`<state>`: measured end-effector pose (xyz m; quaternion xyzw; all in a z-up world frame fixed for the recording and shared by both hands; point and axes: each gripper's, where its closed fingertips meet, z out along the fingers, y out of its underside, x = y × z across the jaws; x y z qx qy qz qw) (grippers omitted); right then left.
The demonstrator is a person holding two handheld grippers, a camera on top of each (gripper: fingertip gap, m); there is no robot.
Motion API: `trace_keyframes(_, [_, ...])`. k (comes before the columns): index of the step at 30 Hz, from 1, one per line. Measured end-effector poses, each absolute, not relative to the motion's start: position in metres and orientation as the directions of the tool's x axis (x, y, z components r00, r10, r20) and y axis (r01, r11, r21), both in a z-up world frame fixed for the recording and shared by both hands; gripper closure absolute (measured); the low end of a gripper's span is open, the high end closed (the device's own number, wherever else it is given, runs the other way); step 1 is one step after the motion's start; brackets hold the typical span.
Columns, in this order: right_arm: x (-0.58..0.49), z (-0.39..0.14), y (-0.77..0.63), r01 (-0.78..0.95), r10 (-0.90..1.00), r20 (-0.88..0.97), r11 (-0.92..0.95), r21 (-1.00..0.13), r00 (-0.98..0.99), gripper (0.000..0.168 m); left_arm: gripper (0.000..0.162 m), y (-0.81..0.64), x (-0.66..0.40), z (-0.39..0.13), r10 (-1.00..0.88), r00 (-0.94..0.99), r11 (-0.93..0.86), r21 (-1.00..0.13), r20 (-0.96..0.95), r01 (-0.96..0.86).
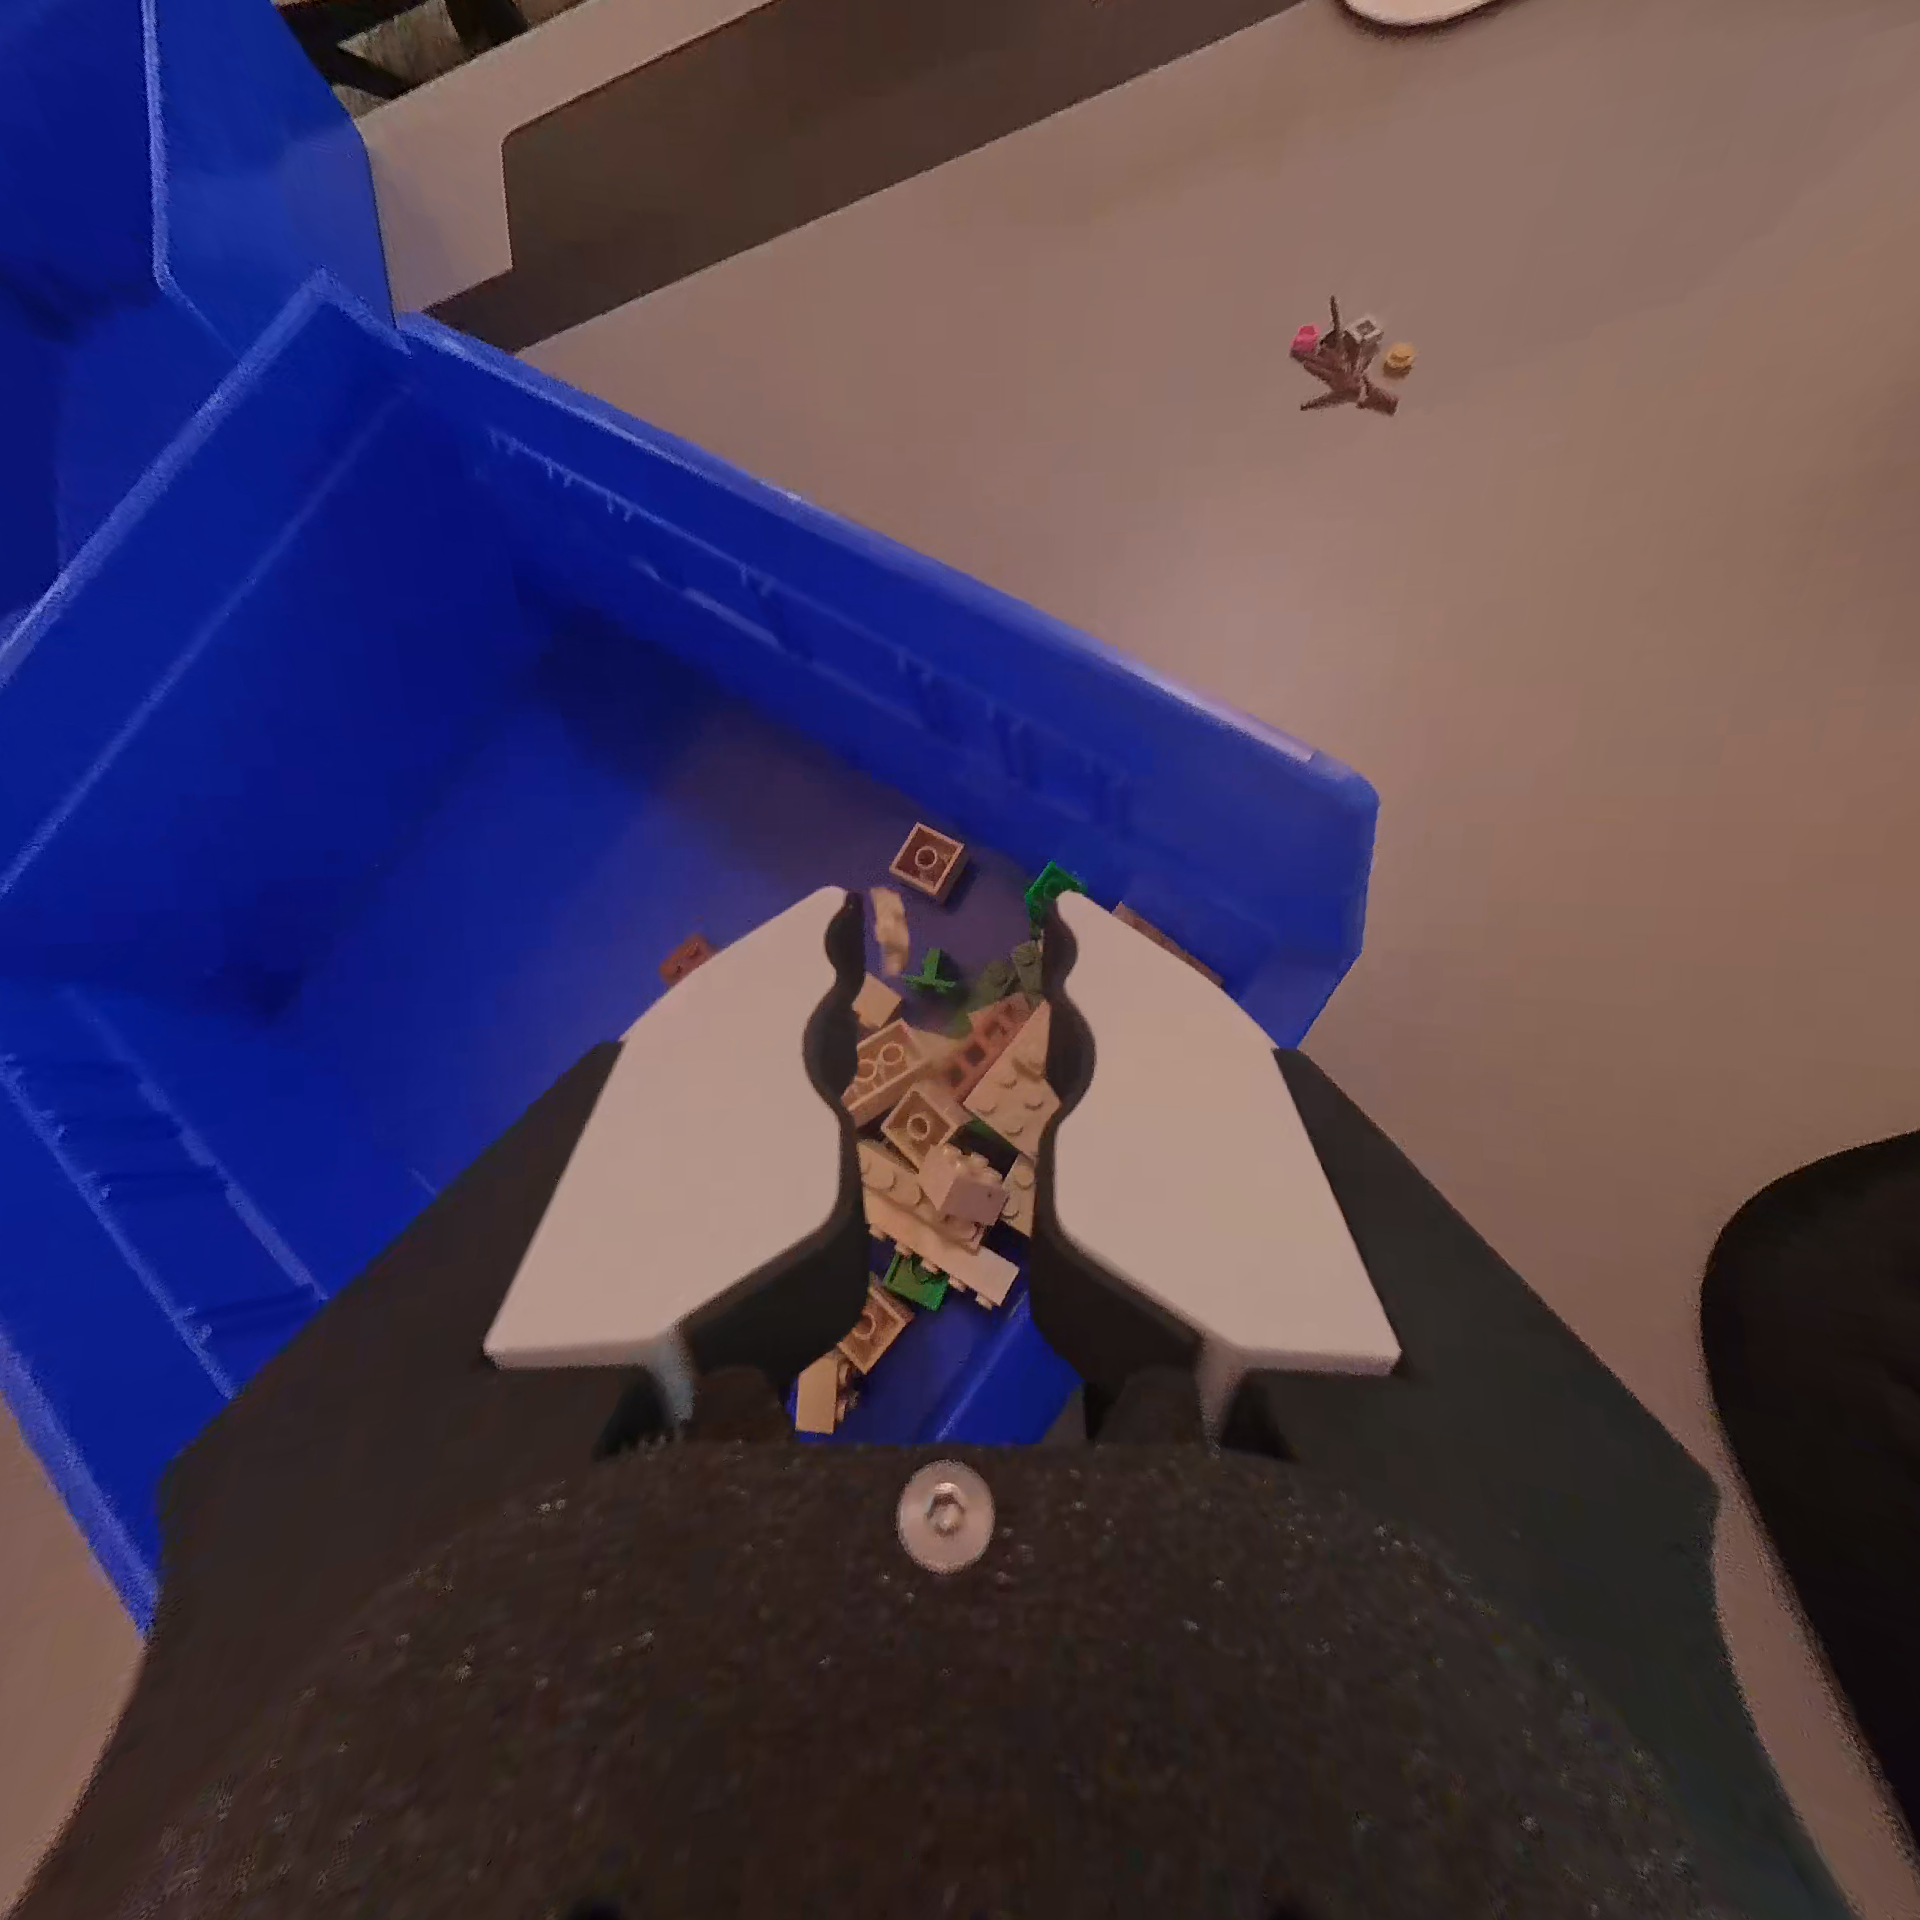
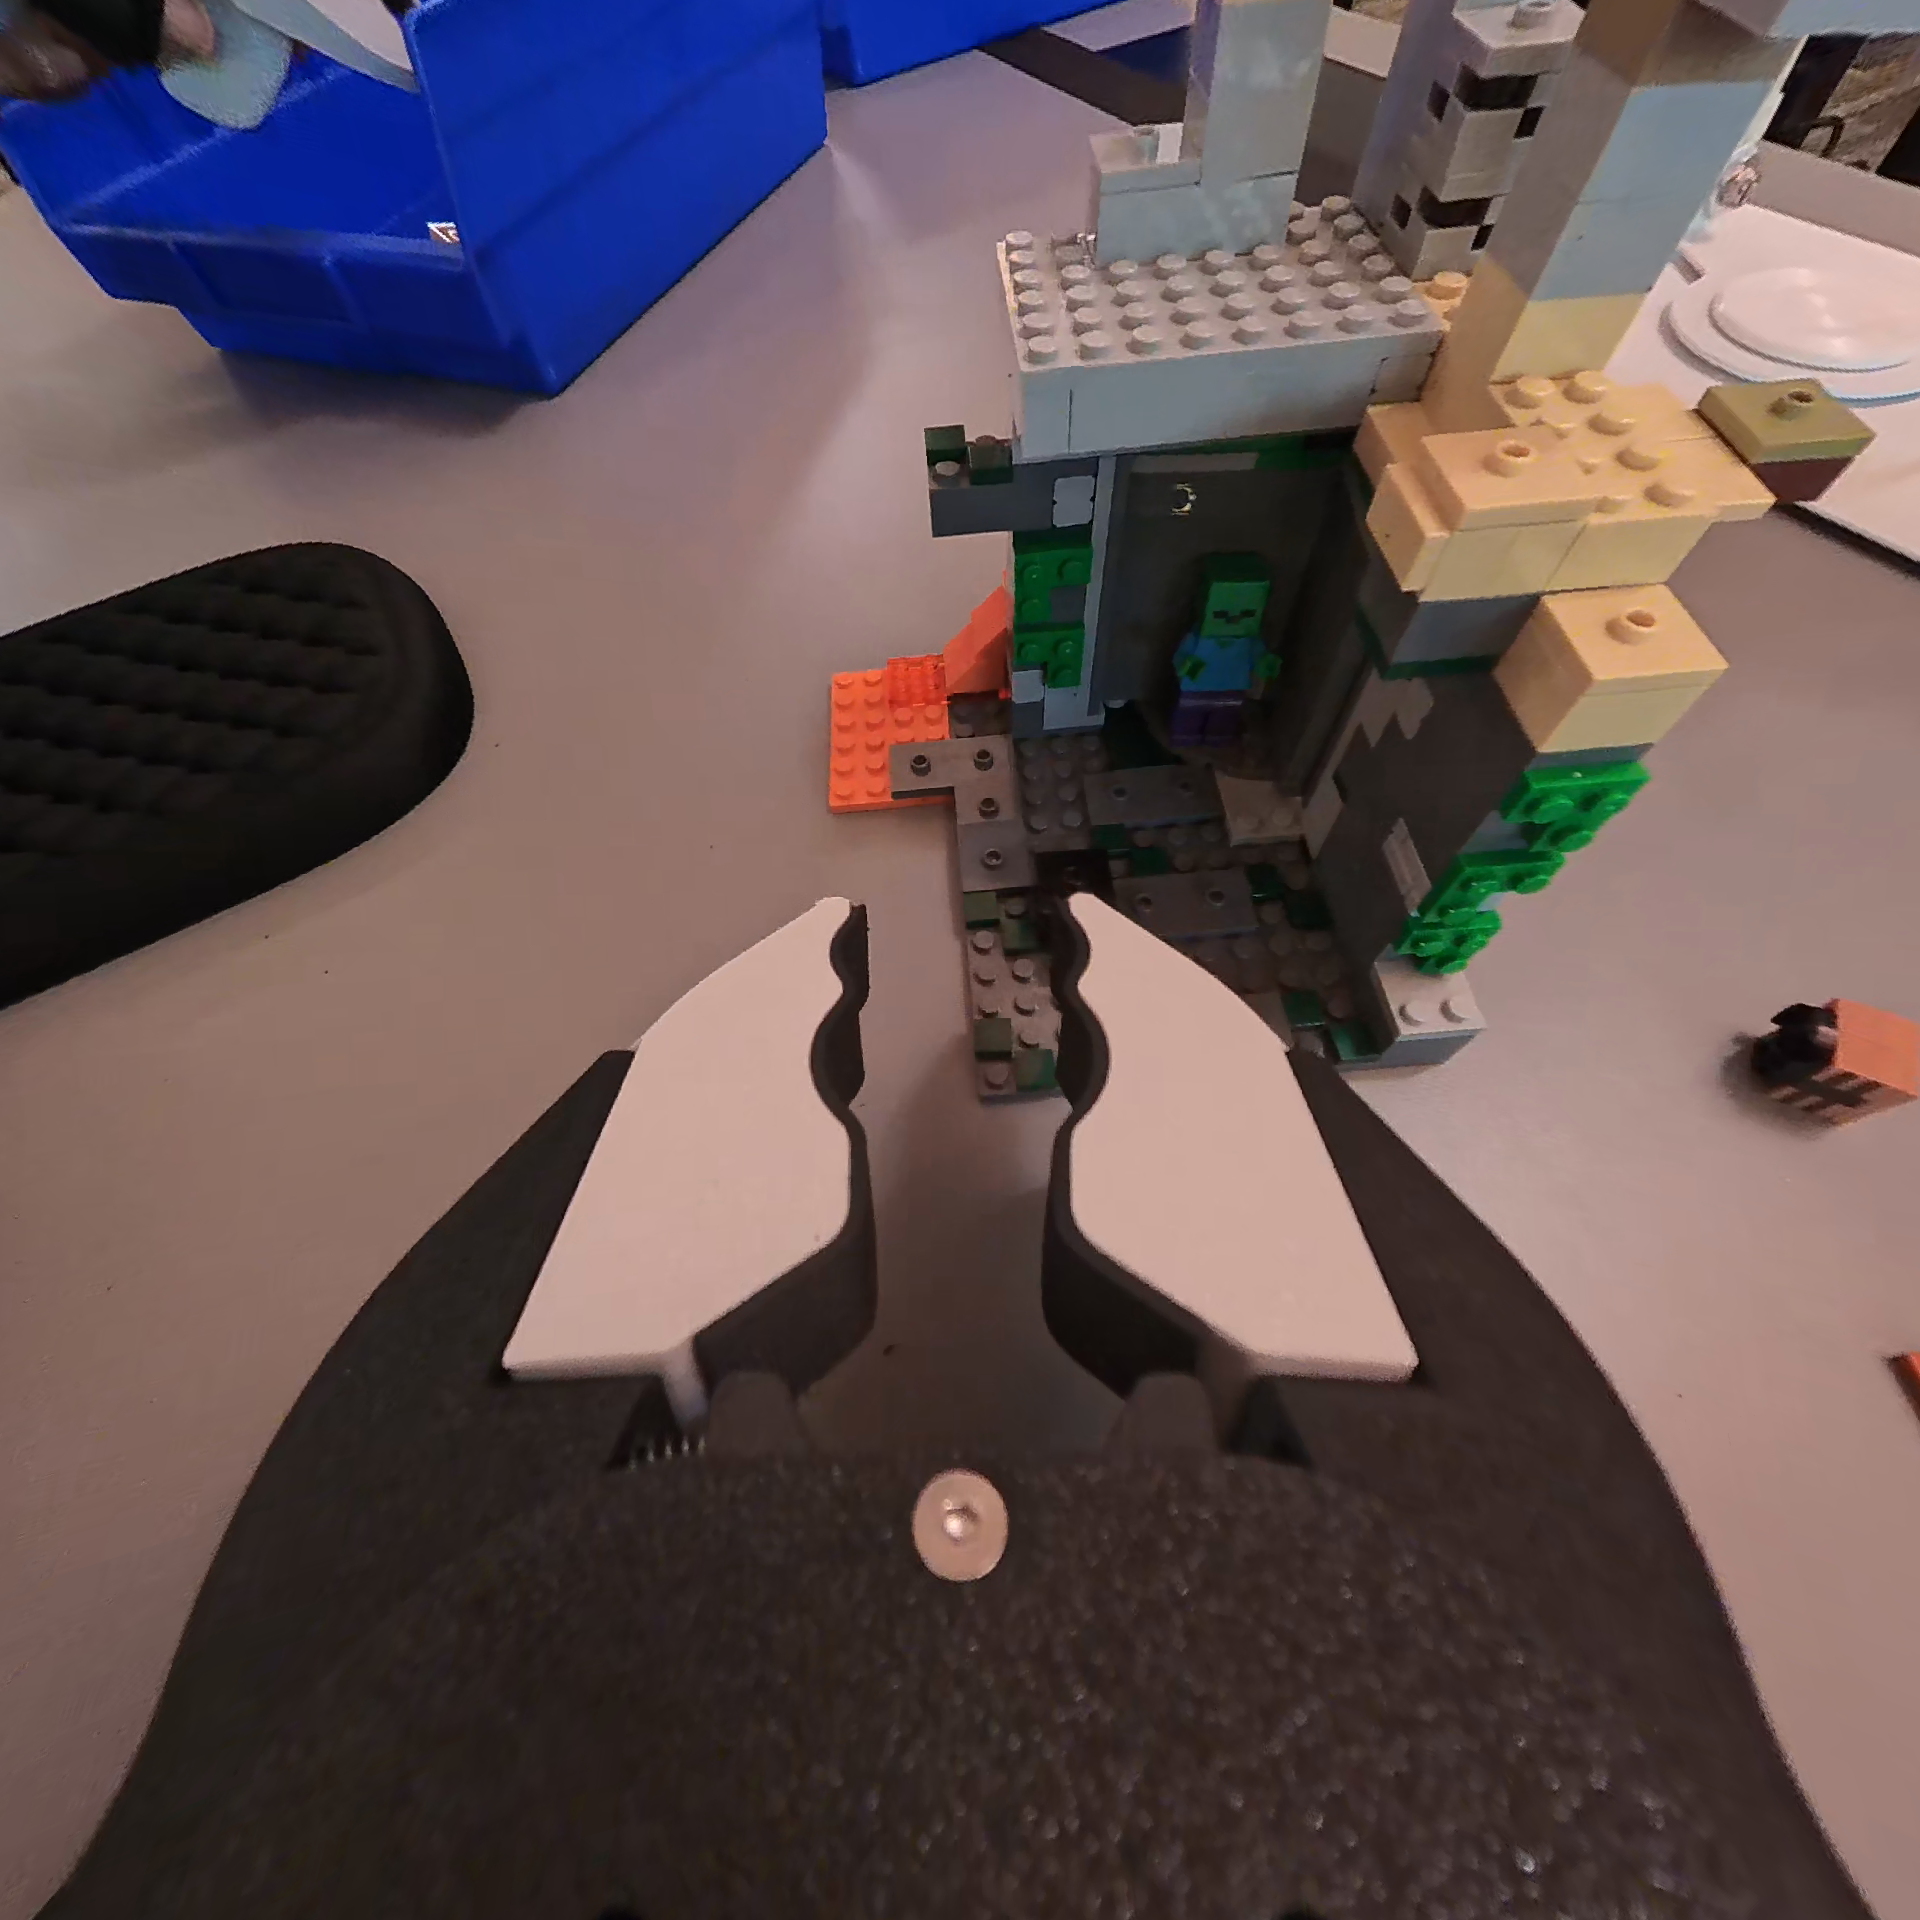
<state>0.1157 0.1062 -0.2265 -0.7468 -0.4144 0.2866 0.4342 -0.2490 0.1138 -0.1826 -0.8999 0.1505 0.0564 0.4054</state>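
Left claw agape above loose bricks in blue bin.

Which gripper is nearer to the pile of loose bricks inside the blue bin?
Left. The left gripper is open directly above the loose bricks in the blue bin. The right gripper is by the brick building, away from the bin.

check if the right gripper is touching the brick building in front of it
Cannot tell. In the right wrist view the right gripper is open, and its right fingertip overlaps the brick building baseplate edge; no clear gap or contact shows.
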Motion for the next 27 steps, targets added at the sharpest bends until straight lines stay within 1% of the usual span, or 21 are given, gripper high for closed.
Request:
trace_keyframes(2, [0.116,-0.227,0.107,0.369,0.867,-0.071,-0.283,-0.885,0.494,0.135,0.123,0.116,-0.246,-0.177,-0.225,0.948,-0.606,-0.729,-0.226,-0.317])
trace_keyframes(5, [0.117,-0.227,0.107,0.367,0.865,-0.073,-0.286,-0.885,0.497,0.135,0.117,0.119,-0.243,-0.171,-0.23,0.949,-0.591,-0.743,-0.217,-0.313])
trace_keyframes(9, [0.119,-0.224,0.11,0.355,0.857,-0.069,-0.282,-0.891,0.51,0.135,0.117,0.121,-0.229,-0.162,-0.262,0.948,-0.543,-0.784,-0.182,-0.3])
trace_keyframes(12, [0.127,-0.213,0.119,0.307,0.827,-0.057,-0.271,-0.912,0.559,0.137,0.124,0.12,-0.208,-0.144,-0.301,0.935,-0.455,-0.833,-0.189,-0.315])
trace_keyframes(15, [0.147,-0.205,0.134,0.248,0.768,-0.078,-0.299,-0.922,0.635,0.139,0.141,0.115,-0.172,-0.13,-0.399,0.902,-0.375,-0.868,-0.165,-0.325])
trace_keyframes(19, [0.19,-0.209,0.165,0.236,0.653,-0.061,-0.358,-0.903,0.755,0.139,0.156,0.113,-0.114,-0.116,-0.544,0.83,-0.256,-0.918,-0.123,-0.304])
trace_keyframes(22, [0.213,-0.215,0.186,0.27,0.611,-0.027,-0.389,-0.881,0.791,0.139,0.157,0.119,-0.07,-0.119,-0.633,0.767,-0.2,-0.934,-0.107,-0.296])
trace_keyframes(25, [0.222,-0.224,0.204,0.361,0.61,0.046,-0.405,-0.84,0.791,0.139,0.157,0.125,-0.031,-0.133,-0.697,0.708,-0.16,-0.936,-0.117,-0.313])
trace_keyframes(27, [0.222,-0.232,0.214,0.401,0.621,0.057,-0.431,-0.809,0.782,0.137,0.157,0.128,-0.007,-0.144,-0.733,0.672,-0.142,-0.943,-0.103,-0.3])
